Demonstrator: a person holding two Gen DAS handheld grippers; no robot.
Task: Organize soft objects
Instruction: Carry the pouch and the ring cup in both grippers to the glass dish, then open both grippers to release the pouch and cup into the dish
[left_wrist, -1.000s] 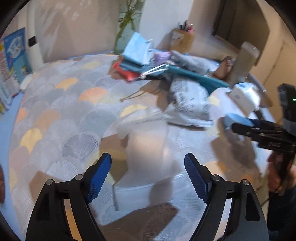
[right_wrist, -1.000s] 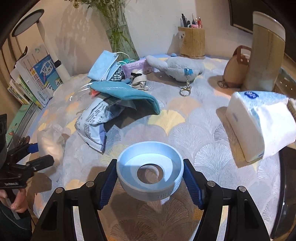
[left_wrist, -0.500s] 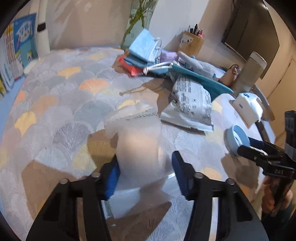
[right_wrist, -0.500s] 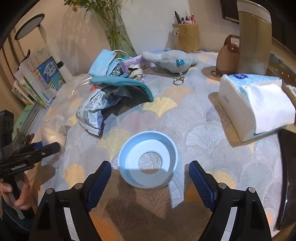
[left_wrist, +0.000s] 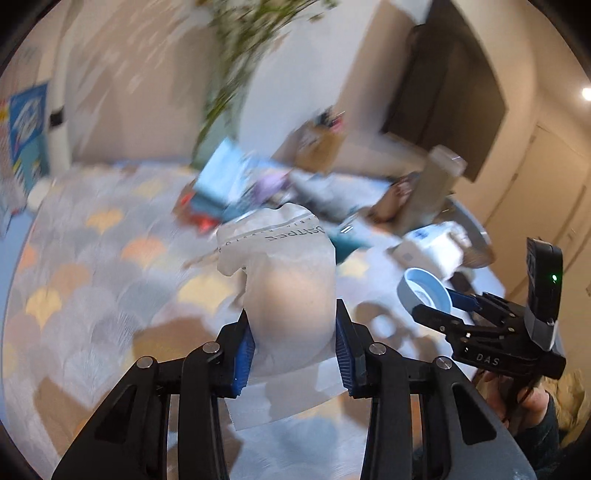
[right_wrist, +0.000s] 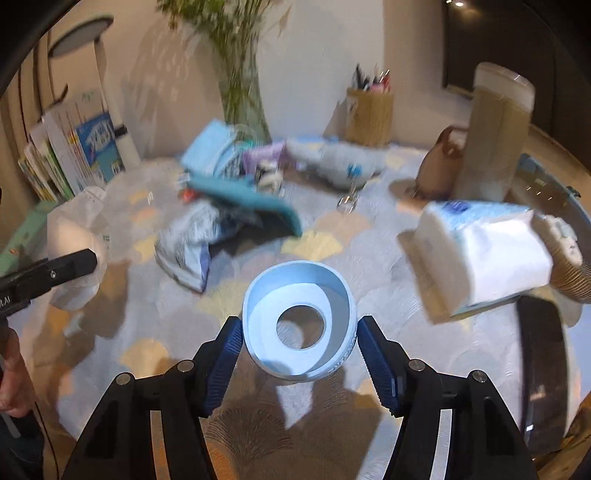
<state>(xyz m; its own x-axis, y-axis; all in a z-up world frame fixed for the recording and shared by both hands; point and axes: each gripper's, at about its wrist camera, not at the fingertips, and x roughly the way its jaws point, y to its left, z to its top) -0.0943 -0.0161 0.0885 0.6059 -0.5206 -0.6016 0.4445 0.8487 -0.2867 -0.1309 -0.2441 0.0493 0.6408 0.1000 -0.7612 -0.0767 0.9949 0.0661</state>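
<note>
Translucent pouch and blue ring, both being lifted clear of the desk

Left claw (left_wrist: 291, 347) is pinching the plastic pouch (left_wrist: 286, 280) low; right claw (right_wrist: 299, 350) is clamping the blue ring (right_wrist: 297, 325). Both are hanging above the patterned desk (right_wrist: 147, 332); I judge gentle, steady pressure will be keeping each from slipping.

Frosted plastic pouch (left_wrist: 291, 291), peach-coloured item inside, upright, lifted off table. Pale-blue ring (right_wrist: 299, 325) tilted, also raised.

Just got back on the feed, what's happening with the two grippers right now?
The left gripper is shut on a frosted plastic pouch and holds it above the patterned tablecloth. The right gripper is shut on a light blue ring, also off the cloth. Both views are motion-blurred. The remaining clutter sits at the table's far side.
</note>
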